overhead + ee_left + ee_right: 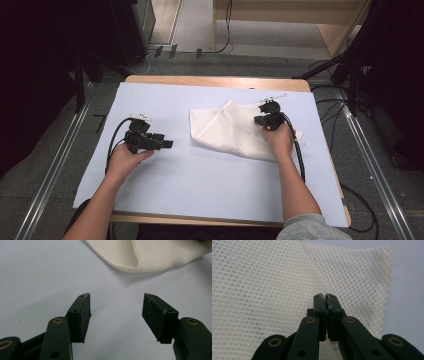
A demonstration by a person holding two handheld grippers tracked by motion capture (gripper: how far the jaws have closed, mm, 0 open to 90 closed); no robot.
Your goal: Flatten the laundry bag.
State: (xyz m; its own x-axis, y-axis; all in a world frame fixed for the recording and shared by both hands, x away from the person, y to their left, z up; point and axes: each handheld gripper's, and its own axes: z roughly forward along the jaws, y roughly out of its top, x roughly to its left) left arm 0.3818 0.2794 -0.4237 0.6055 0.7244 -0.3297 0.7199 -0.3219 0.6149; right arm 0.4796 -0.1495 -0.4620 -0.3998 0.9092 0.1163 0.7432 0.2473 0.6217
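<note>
Pale blue sheet covers the wooden surface; grey carpet floor around it, with metal rails either side and dark cables trailing off to the right. No brand, label or writing is legible in any view.

White mesh cloth lies folded on the sheet, right of centre, one corner peaked toward the far edge. In the right gripper view its weave reads as a fine honeycomb of small holes, with a diagonal fold line where two layers overlap.

Left hand-held gripper: held by the left hand low over the bare sheet, well apart from the cloth, pointing toward it. Jaws spread wide; in the left gripper view the dark pads face each other with blue sheet between them and nothing gripped. The cloth's folded edge sits beyond the tips.

Right hand-held gripper: held by the right hand on the right part of the cloth. Jaws pressed together over the mesh; whether a fold of mesh is caught between them, cannot tell.
</note>
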